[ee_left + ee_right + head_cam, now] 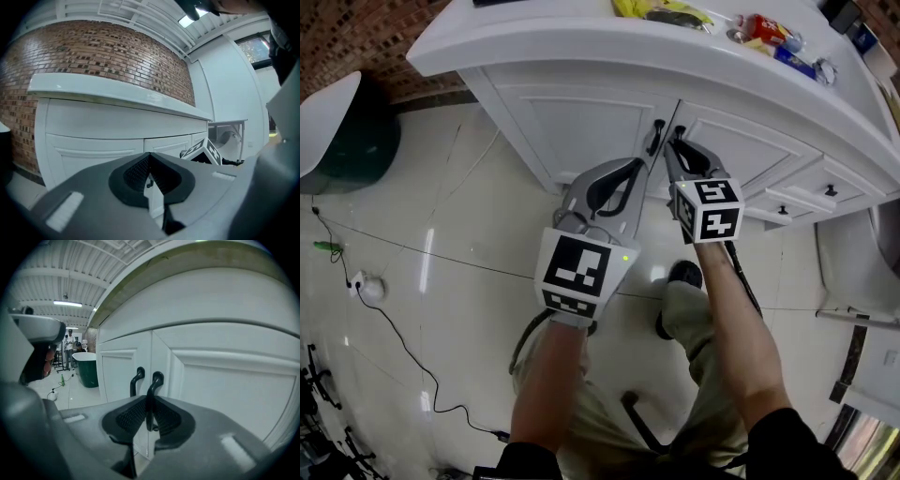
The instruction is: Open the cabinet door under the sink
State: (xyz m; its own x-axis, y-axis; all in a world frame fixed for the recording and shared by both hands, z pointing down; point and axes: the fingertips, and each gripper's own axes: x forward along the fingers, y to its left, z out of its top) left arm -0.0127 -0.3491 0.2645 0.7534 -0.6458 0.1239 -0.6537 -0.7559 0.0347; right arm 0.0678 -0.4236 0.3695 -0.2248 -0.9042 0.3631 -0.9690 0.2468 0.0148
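Note:
The white cabinet (581,122) under the counter has two doors that meet in the middle, each with a black handle. My right gripper (675,150) (150,401) is shut on the right door's handle (155,379), whose bar runs down between the pads. The left door's handle (136,378) stands free just beside it. My left gripper (653,150) (150,157) is right next to it, its jaws closed tip to tip. Only a small black piece of a handle (148,183) shows below those tips, against the white door. Both doors look closed or nearly so.
Bottles and packets lie on the countertop (534,37). Drawers with black knobs (830,190) sit right of the doors, beside a white fixture (862,262). A dark green tub (347,141) stands at left, a cable and socket (370,286) on the tiled floor. My legs are below.

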